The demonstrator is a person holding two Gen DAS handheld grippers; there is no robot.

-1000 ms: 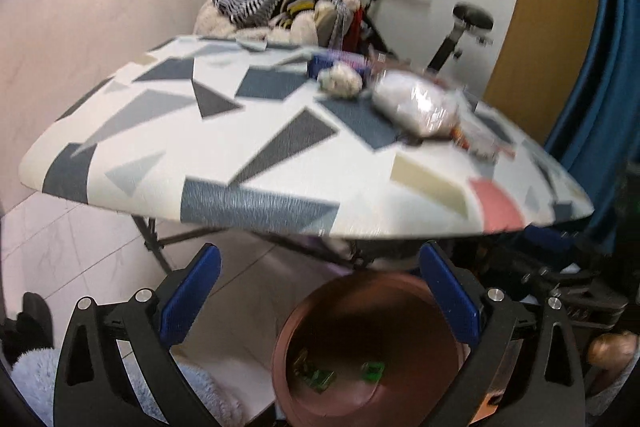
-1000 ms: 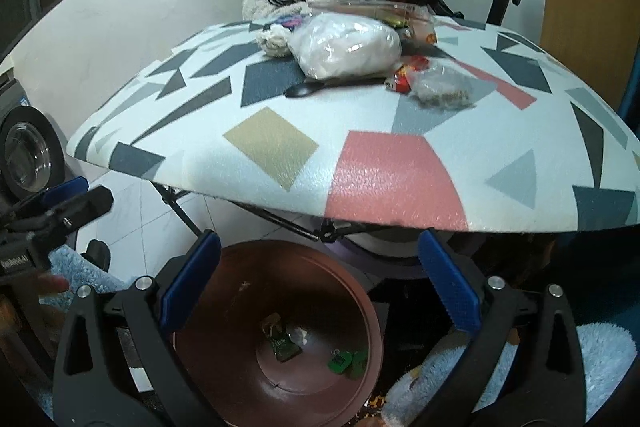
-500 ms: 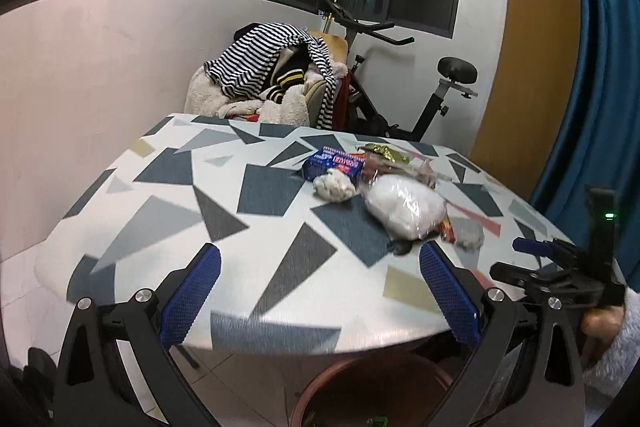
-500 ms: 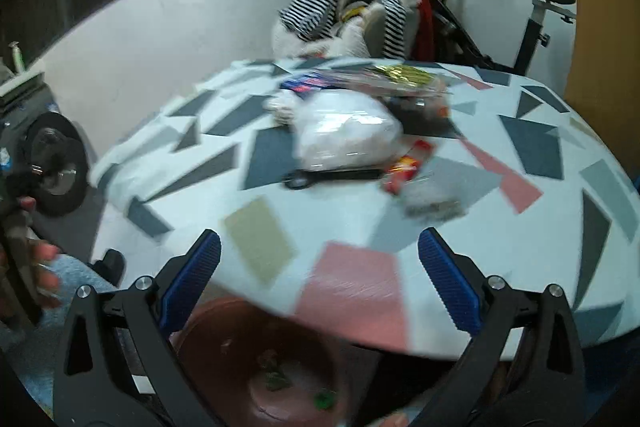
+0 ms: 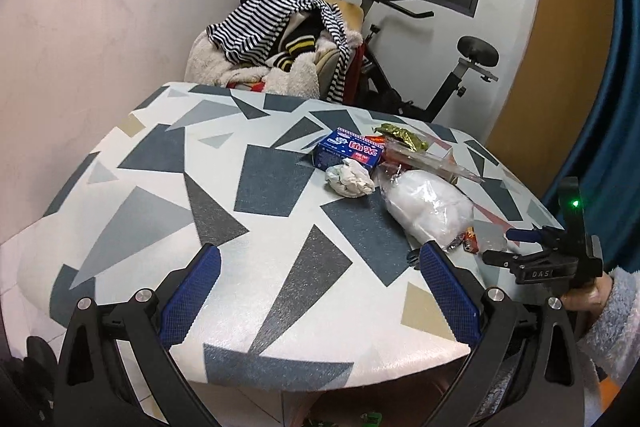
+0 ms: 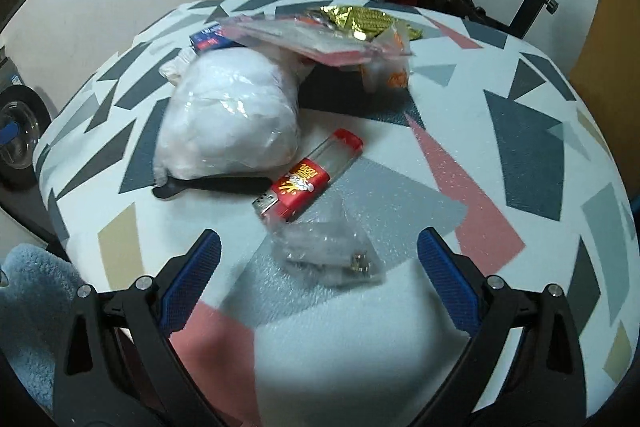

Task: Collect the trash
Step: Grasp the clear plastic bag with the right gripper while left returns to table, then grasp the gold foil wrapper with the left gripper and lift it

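Trash lies on a board with a triangle-patterned cover [image 5: 256, 187]. A small clear plastic bag [image 6: 332, 255] sits just ahead of my right gripper [image 6: 318, 271], which is open above it with nothing held. Beyond it lie a red and clear wrapper [image 6: 310, 175], a black spoon [image 6: 212, 185], a white stuffed plastic bag [image 6: 232, 115] [image 5: 428, 207], a flat clear packet [image 6: 316, 39] and a gold wrapper [image 6: 364, 19]. My left gripper [image 5: 320, 291] is open over the board's near edge. A crumpled tissue [image 5: 350, 179] and a blue box [image 5: 352, 153] lie further in.
A chair piled with striped clothes [image 5: 276, 39] and an exercise bike [image 5: 456, 79] stand behind the board. A hand in a fleece sleeve [image 5: 612, 311] holds the right gripper's body [image 5: 560, 259] at the right of the left wrist view. Blue curtain hangs right.
Both grippers rose from below the board, where a brown bin showed, to above its top. The right gripper moved in close over the small clear bag.
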